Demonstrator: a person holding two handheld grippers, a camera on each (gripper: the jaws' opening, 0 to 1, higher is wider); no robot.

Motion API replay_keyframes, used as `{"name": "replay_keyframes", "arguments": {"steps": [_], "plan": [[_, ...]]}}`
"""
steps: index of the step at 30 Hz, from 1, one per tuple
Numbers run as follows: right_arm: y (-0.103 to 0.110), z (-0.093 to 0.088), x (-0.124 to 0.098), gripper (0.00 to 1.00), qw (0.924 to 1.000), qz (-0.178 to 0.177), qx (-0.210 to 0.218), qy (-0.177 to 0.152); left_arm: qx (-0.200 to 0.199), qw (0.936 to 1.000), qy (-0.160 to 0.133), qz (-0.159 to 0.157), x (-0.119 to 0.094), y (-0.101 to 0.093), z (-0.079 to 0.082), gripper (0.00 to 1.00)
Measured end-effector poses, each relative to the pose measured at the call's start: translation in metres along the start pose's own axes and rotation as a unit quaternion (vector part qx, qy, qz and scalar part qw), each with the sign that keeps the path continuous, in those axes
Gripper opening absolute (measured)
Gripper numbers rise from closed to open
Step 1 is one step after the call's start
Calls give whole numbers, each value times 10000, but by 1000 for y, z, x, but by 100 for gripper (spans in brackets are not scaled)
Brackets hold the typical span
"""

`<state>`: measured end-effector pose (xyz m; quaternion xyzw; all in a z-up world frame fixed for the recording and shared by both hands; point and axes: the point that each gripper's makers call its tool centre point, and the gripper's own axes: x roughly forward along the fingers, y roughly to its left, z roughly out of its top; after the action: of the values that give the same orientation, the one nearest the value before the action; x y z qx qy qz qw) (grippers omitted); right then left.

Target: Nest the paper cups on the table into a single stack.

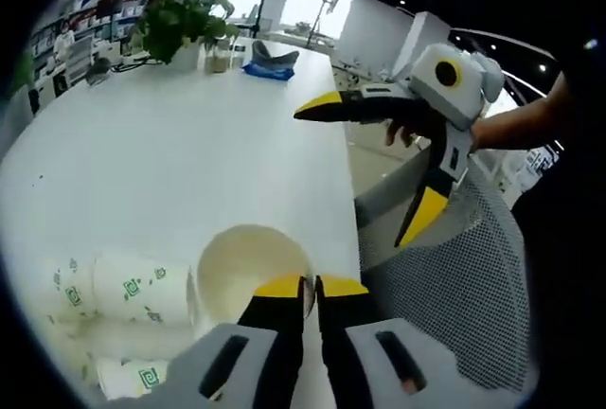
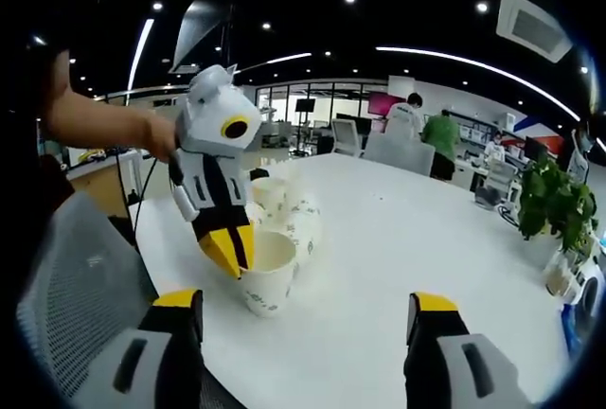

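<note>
Left gripper (image 1: pixel 310 288) is pinching the rim of an upright paper cup (image 1: pixel 248 272) near the edge of the white surface (image 1: pixel 180 144); its yellow-tipped jaws are pressed together on the cup's rim. In the right gripper view the same gripper (image 2: pixel 232 250) is pointing steeply downward, its tips closing on the near-left rim of the cup (image 2: pixel 267 275), and a bare forearm (image 2: pixel 90 123) is reaching in from the left, the hand gripping behind the grey housing.

More paper cups (image 1: pixel 118 295), printed with small green marks, are lying on their sides just left of the held cup; in the right gripper view these cups (image 2: pixel 289 208) are sitting just behind it.

Right gripper (image 2: pixel 308 319) is hovering low over the surface (image 2: pixel 398 248), its jaws spread wide with nothing between them. In the left gripper view this gripper (image 1: pixel 365 158) is hanging beyond the surface's right edge, above a grey mesh chair (image 1: pixel 454 276), jaws splayed, one pointing left and one pointing down, with a hand (image 1: pixel 407 133) wrapped around its body.

A potted plant (image 1: pixel 175 23) and a blue object (image 1: pixel 268 70) are standing at the far end of the surface.
</note>
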<state>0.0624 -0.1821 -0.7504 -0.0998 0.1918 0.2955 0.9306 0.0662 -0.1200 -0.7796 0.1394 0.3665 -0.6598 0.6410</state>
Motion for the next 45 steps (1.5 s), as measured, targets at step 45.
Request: {"name": "replay_keyframes", "arguments": {"steps": [45], "plan": [[0,-1,0,89,10000,5,36,27,-520,9812,-1187,1433,-105,75,-16,35]]}}
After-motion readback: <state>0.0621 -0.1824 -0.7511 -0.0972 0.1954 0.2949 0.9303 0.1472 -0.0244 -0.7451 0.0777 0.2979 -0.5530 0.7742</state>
